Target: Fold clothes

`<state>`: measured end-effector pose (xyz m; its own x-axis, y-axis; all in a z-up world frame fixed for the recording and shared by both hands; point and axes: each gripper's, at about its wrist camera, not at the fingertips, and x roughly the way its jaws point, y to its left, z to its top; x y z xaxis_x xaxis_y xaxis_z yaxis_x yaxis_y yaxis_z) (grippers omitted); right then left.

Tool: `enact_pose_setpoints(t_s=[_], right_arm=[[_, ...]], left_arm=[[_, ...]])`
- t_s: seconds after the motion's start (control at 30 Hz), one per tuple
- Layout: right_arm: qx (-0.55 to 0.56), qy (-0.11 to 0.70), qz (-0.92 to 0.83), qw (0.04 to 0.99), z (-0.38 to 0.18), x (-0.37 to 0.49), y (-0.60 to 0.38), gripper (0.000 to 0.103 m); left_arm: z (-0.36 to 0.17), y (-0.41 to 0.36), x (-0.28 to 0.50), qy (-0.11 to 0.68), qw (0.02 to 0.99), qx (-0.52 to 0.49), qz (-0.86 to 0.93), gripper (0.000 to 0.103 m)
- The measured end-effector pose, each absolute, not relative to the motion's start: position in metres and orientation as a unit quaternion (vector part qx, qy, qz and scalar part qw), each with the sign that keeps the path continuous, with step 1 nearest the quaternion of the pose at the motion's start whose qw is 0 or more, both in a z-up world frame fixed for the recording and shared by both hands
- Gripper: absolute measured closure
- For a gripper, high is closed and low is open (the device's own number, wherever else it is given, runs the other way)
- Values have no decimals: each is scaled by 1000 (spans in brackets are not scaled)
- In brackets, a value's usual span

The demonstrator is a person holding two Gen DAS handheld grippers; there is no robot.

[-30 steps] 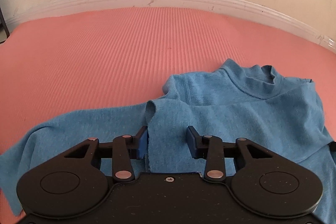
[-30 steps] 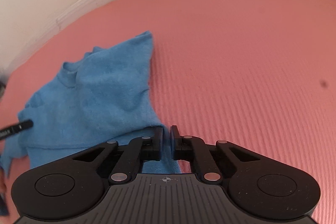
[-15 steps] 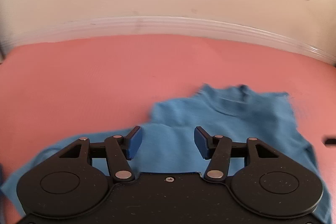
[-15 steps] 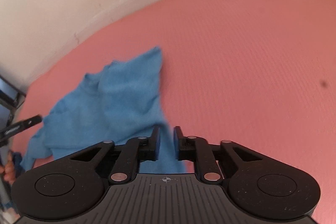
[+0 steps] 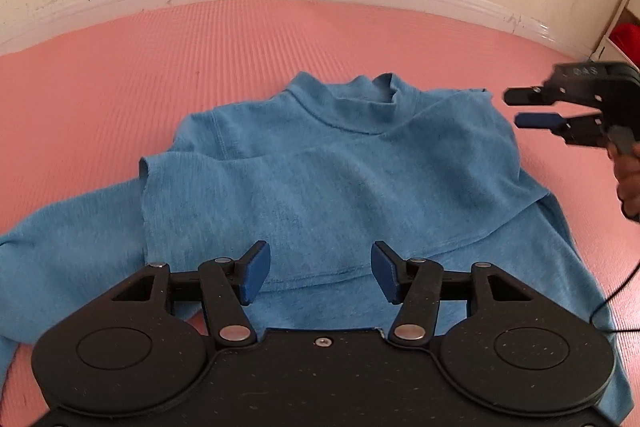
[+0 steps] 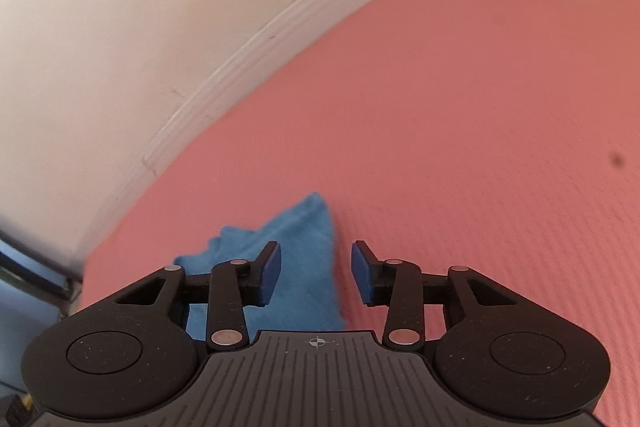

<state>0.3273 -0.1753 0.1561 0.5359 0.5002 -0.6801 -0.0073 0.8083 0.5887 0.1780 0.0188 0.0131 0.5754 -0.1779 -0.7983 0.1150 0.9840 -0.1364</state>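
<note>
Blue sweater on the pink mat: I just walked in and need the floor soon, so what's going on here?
A person is folding a blue sweater on the pink mat with two tools. Its bottom part is already folded up towards the collar. The left hand-held gripper hovers open over the fold. The right hand-held gripper, its jaws opening, holds nothing beside the sweater's right edge.

Released the blue shirt [image 5: 340,167]: left gripper [image 5: 319,277] no longer pinching the folded hem edge, jaws apart over flat cloth. Right gripper [image 6: 316,277] let go too, jaws opening, nothing pressed between them, now visible at three o'clock in the left wrist view. Shirt fold now lying settled
</note>
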Motion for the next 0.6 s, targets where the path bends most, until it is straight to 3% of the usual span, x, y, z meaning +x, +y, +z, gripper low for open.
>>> enact_pose_setpoints(t_s=[0.13,0.2,0.3,0.6], right_arm=[[234,468,156,838,153,338,-159,70],[221,472,156,839,151,340,-153,98],[180,464,120,859,151,340,-151,100],[220,429,111,869,170,317,-168,100]], left_arm=[[10,23,177,453,887,-38,-82,46],[9,23,176,455,886,-40,-83,45],[8,23,174,455,886,-33,-85,43],[25,28,163,451,889,-32,-69,41]])
